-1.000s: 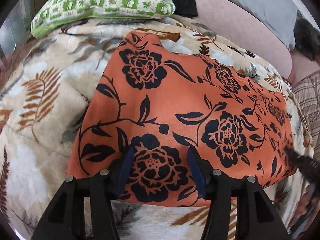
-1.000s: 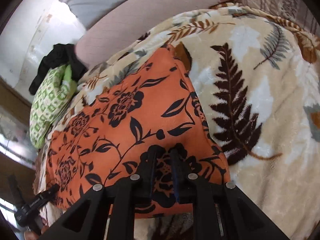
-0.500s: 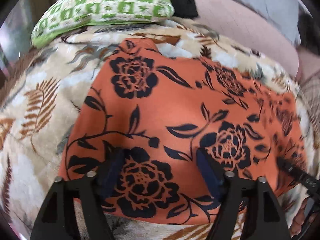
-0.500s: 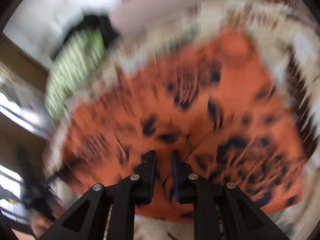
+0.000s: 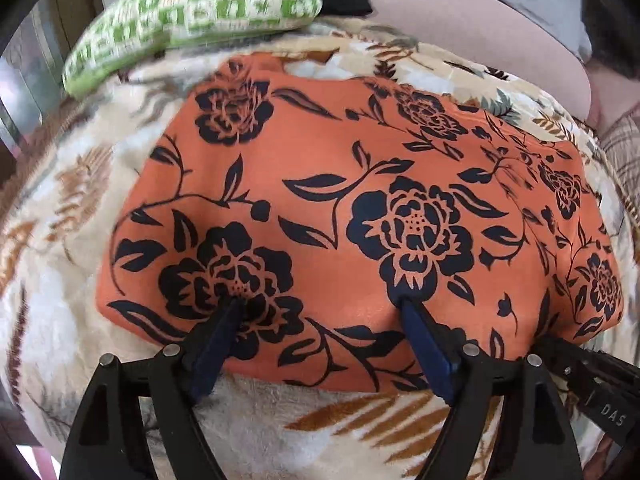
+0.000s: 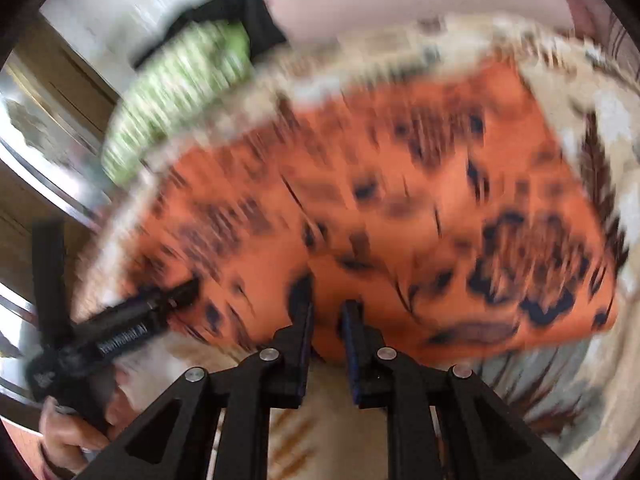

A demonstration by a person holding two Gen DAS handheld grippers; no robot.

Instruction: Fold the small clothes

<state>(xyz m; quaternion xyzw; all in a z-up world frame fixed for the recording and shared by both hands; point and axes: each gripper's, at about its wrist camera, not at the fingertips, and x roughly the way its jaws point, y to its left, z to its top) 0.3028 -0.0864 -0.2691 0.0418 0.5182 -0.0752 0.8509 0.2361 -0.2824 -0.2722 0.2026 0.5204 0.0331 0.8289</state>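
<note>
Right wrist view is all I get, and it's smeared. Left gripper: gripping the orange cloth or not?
Observer: No. The left gripper has its jaws wide and opening. Both fingertips rest on top of the orange cloth, with nothing pinched between them.
Operator: Cloth bunched under it?
Observer: No. It lies flat on the leaf-print blanket, and its black flower print looks smooth.
Operator: Pillow in the way?
Observer: The green checked pillow sits beyond the cloth's far edge, apart from it.
</note>
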